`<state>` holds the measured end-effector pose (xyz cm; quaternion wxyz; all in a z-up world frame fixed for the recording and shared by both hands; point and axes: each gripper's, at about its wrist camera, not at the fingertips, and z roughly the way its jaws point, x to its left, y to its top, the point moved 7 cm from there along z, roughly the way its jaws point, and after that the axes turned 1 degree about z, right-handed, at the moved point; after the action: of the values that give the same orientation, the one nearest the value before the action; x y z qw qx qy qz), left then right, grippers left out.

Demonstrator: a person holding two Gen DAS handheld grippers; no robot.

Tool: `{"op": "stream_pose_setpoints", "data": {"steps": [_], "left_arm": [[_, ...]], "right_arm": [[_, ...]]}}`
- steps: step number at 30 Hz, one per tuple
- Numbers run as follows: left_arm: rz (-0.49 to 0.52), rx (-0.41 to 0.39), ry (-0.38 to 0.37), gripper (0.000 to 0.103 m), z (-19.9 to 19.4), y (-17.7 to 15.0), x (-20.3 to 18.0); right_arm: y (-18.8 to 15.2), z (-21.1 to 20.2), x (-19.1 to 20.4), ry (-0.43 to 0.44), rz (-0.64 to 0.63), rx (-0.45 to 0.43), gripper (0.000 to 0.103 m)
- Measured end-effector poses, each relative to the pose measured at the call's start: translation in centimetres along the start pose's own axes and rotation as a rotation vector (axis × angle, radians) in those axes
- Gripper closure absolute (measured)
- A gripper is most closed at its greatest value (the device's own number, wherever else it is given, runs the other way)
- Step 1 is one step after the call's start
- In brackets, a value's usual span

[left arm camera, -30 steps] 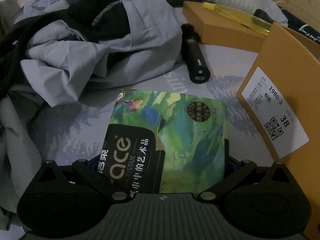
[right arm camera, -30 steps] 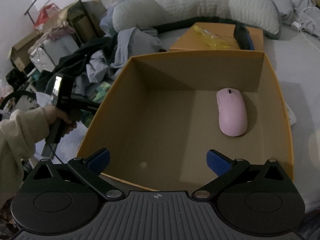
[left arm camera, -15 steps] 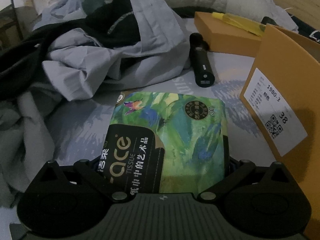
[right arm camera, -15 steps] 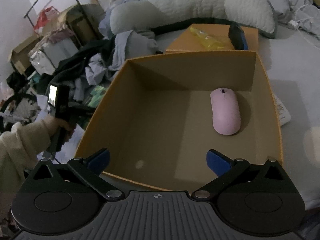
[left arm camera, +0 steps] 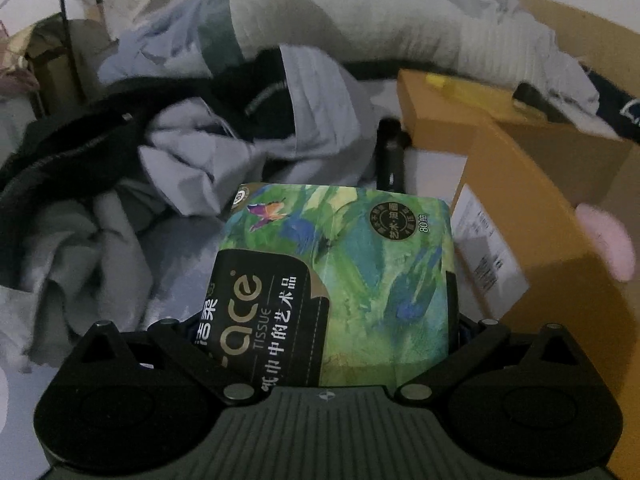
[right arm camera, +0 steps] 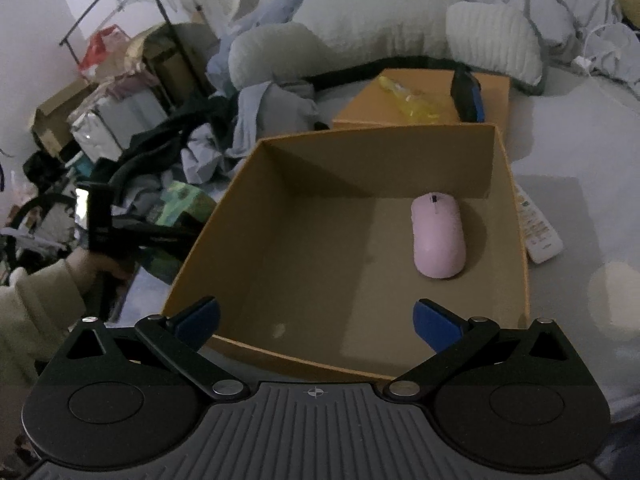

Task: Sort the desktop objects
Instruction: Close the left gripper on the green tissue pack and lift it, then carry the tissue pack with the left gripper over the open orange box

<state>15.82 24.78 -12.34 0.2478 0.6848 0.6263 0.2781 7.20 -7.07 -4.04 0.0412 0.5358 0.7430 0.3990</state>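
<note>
A green painted-pattern tissue pack (left arm camera: 360,264) sits between the fingers of my left gripper (left arm camera: 328,316), which is shut on it and holds it above the bed, just left of the orange cardboard box (left arm camera: 520,208). In the right wrist view the same tissue pack (right arm camera: 182,204) shows left of the open box (right arm camera: 320,148). A pink mouse (right arm camera: 439,234) lies on the box floor near its far right corner. Over the box's near edge hangs my right gripper (right arm camera: 316,318), open and holding nothing.
A heap of grey and black clothes (left arm camera: 200,140) lies left of the box, with a black cylinder (left arm camera: 390,160) beside it. Behind the box, a flat orange lid (right arm camera: 496,92) carries a yellow item (right arm camera: 408,98) and a black-blue item (right arm camera: 466,96). A white remote (right arm camera: 538,232) lies right of the box.
My left gripper has risen with the tissue pack and tilted up, so the pink mouse now shows over the box wall. The right gripper has drawn back slightly from the box.
</note>
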Motion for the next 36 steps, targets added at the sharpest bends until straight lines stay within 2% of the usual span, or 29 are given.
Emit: {"op": "stream_pose_setpoints", "data": {"steps": [11,17,19,21,27,36], "left_arm": [[0.005,-0.145,0.002,0.0,-7.0,4.4,-3.0],[0.034,-0.226,-0.003,0.0,-9.8,7.7,-5.8],[0.038,-0.246,-0.016,0.0,-10.5,8.6,-6.8],[0.047,-0.262,-0.031,0.0,-10.9,9.4,-8.0],[0.079,-0.295,-0.067,0.0,-12.0,11.0,-11.4],[0.057,-0.296,-0.083,0.001,-11.7,11.8,-15.2]], "right_arm": [[0.0,-2.8,-1.0,-0.016,-0.033,-0.054,0.0],[1.4,-4.3,-2.9,-0.069,-0.033,-0.119,0.0],[2.1,-5.0,-3.6,-0.058,-0.02,-0.14,0.0],[2.8,-6.0,-4.3,-0.04,-0.001,-0.163,0.0],[4.6,-8.5,-6.8,-0.056,0.02,-0.222,0.0],[4.5,-9.0,-8.6,-0.054,0.036,-0.232,0.0]]}}
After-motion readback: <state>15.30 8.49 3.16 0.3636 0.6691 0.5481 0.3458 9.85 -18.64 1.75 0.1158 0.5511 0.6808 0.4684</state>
